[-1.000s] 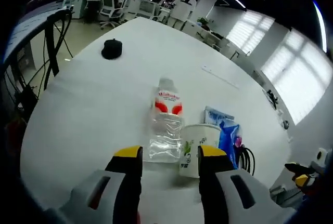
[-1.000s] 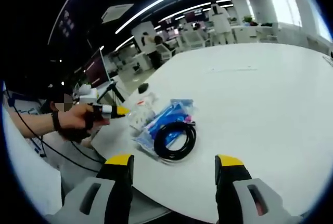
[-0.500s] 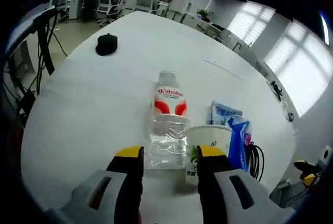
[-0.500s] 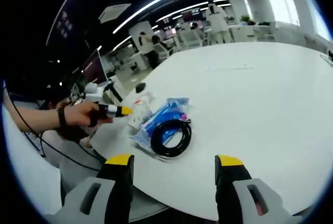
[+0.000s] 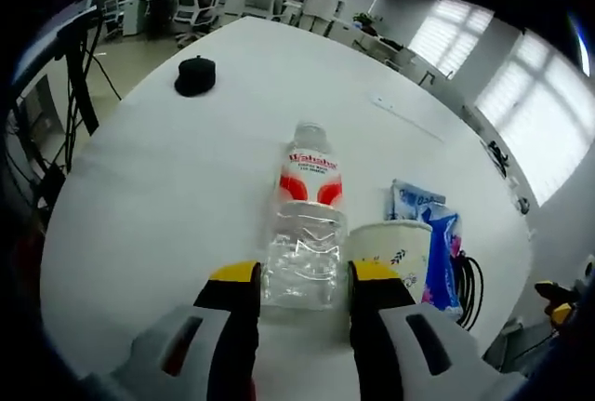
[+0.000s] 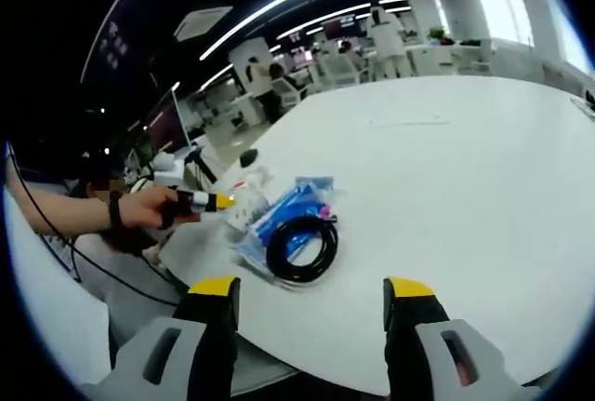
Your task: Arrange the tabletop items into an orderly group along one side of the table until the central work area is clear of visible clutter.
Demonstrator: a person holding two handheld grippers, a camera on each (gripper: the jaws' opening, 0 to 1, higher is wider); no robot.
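A clear water bottle [image 5: 304,224] with a red label lies on the white table [image 5: 186,178], cap pointing away. My left gripper [image 5: 302,275] is open, its yellow-tipped fingers on either side of the bottle's base. A paper cup [image 5: 398,250] stands just right of the bottle, then blue packets [image 5: 435,233] and a black cable coil [image 5: 470,282]. In the right gripper view, my right gripper [image 6: 311,289] hangs open above the table's near edge. The cable coil [image 6: 300,247], blue packets [image 6: 290,213] and bottle [image 6: 245,193] lie beyond it. A hand holds the left gripper [image 6: 221,201] at the bottle.
A black round object [image 5: 196,75] sits far off near the table's left edge. A thin white strip [image 5: 402,113] lies toward the far right. Office chairs and desks [image 5: 279,1] stand beyond the table. A stand with cables [image 5: 84,75] is off its left side.
My left gripper has moved forward, so the bottle's base now sits between its fingertips. The right gripper has barely moved.
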